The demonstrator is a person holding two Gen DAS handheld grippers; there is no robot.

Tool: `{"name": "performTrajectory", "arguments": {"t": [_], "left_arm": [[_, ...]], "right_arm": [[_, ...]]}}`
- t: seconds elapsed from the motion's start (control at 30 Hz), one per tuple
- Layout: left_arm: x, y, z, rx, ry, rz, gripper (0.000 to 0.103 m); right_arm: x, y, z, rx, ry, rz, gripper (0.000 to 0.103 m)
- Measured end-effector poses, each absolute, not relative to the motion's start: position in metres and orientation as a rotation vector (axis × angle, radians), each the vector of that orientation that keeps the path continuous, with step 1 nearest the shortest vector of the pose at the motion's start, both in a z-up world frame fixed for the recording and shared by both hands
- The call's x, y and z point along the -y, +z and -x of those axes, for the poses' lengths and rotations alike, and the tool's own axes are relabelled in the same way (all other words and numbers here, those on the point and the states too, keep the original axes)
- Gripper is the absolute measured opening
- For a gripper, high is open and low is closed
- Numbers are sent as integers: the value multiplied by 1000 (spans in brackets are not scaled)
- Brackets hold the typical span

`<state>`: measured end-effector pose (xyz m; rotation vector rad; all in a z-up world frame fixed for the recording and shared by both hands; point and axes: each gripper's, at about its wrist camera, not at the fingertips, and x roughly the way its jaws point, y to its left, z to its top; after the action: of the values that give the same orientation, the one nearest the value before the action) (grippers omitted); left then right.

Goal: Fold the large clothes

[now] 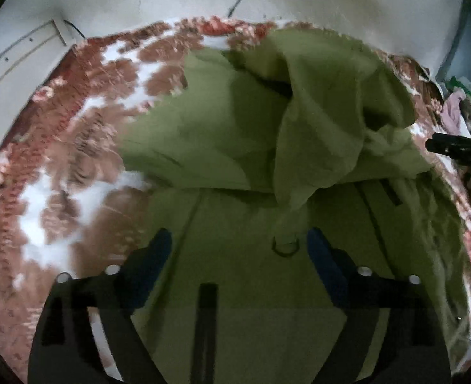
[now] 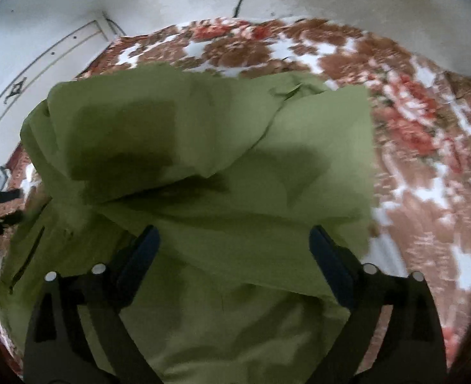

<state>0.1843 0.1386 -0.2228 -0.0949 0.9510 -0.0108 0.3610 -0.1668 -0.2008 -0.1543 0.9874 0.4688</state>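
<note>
Green garment (image 2: 203, 160) lies rumpled on a floral bedspread (image 2: 427, 160), one flap doubled back over the rest; no clear long axis. Left gripper (image 1: 238, 240) points steeply down over the cloth, jaws wide apart, nothing clamped. Right gripper (image 2: 235, 236) same pose, jaws spread, cloth below, pads clear of it. Left wrist view alone shows a small ring (image 1: 285, 248) on the fabric and a clothes pile (image 1: 459, 105) at the far right. Right wrist view alone shows a slit pocket (image 2: 27, 256). White wall (image 2: 171, 0) behind the bed.
</note>
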Motion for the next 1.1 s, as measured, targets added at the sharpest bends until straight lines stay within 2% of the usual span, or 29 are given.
{"name": "performTrajectory", "arguments": {"t": [0.1, 0.2, 0.3, 0.47, 0.77, 0.93, 1.1], "left_arm": [[-135, -172, -193, -855, -33, 59, 97], [-121, -116, -224, -727, -107, 106, 98], [-105, -103, -265, -700, -141, 115, 98], [-66, -154, -316, -772, -180, 50, 97], [-64, -264, -319, -930, -225, -23, 97], [-70, -293, -312, -969, -229, -45, 97], [-71, -302, -307, -965, -256, -113, 97]], "right_arm": [[156, -163, -367, -945, 451, 151, 98], [122, -132, -385, -899, 450, 180, 98], [77, -126, -409, -912, 467, 187, 98], [32, -178, -437, -1003, 431, 241, 98], [39, -271, -427, -1094, 464, 359, 98], [48, -293, -417, -1058, 492, 392, 98], [67, -305, -420, -1114, 506, 301, 98]]}}
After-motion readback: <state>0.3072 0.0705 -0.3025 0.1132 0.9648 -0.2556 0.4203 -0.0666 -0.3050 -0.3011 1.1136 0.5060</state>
